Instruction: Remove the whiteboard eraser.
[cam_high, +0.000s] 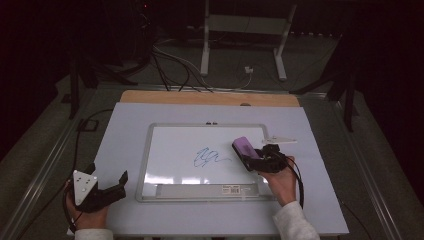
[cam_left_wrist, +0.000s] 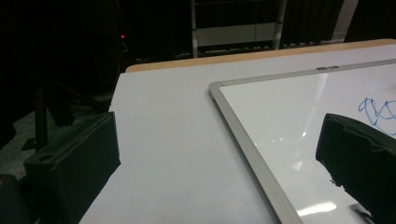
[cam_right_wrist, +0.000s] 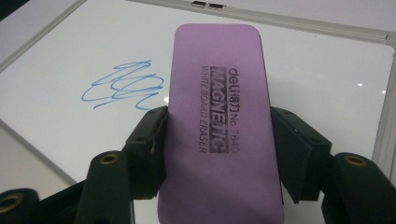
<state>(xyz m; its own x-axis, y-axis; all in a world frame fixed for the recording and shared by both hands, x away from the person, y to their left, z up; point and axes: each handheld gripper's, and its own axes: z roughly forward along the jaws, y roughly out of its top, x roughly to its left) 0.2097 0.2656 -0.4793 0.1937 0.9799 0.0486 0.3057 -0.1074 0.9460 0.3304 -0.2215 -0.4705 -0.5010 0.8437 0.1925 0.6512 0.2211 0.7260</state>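
A: What do we see in the right gripper (cam_right_wrist: 217, 140)?
B: A purple eraser (cam_right_wrist: 219, 116), rounded, printed "MAGNETIC", clamped between its jaws, over the whiteboard (cam_high: 165, 145) at three o'clock of the blue scribble (cam_high: 207, 156).
A: And our left gripper (cam_high: 117, 184)?
B: Jaws apart, holding nothing.

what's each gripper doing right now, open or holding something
Left gripper: open, nothing between its jaws, beside the whiteboard.
Right gripper: shut on the purple eraser, held over the whiteboard near the blue scribble.
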